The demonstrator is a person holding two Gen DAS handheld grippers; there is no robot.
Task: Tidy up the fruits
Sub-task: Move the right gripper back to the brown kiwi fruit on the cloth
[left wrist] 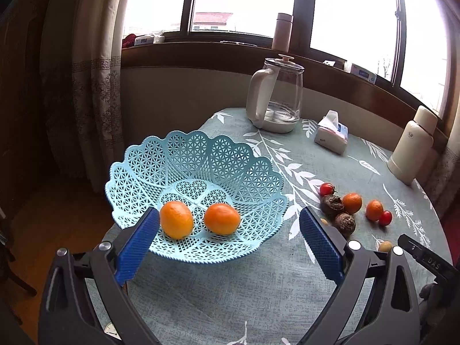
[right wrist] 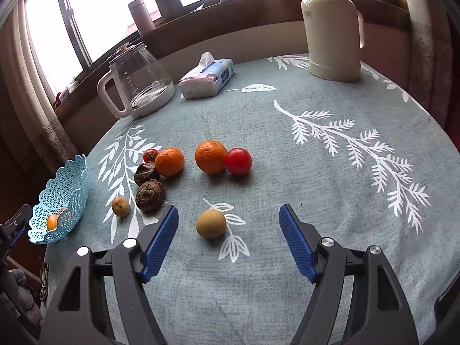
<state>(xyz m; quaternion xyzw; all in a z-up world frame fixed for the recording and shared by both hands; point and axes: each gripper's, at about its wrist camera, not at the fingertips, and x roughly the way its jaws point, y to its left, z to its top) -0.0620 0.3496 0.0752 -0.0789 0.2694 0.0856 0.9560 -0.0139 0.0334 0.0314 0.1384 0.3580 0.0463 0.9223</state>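
The basket [left wrist: 218, 155] looks like pale blue plastic in an openwork lattice, and the tablecloth [right wrist: 258, 273] is matt woven cloth. The kettle [left wrist: 284, 92] has a clear glossy glass body, while the gripper pads [right wrist: 161, 241] are ribbed blue.

Daylight from windows [left wrist: 247, 0] behind the table, panes blown out to white, no outdoor detail except a faint roof. Tablecloth [right wrist: 258, 149] evenly lit; soft short shadows under the fruit fall toward camera. Room corners and curtain [left wrist: 86, 86] dim. Strong fisheye bend on window frames and table edge, dark vignette at corners. Focus sharp, slight softness at edges.
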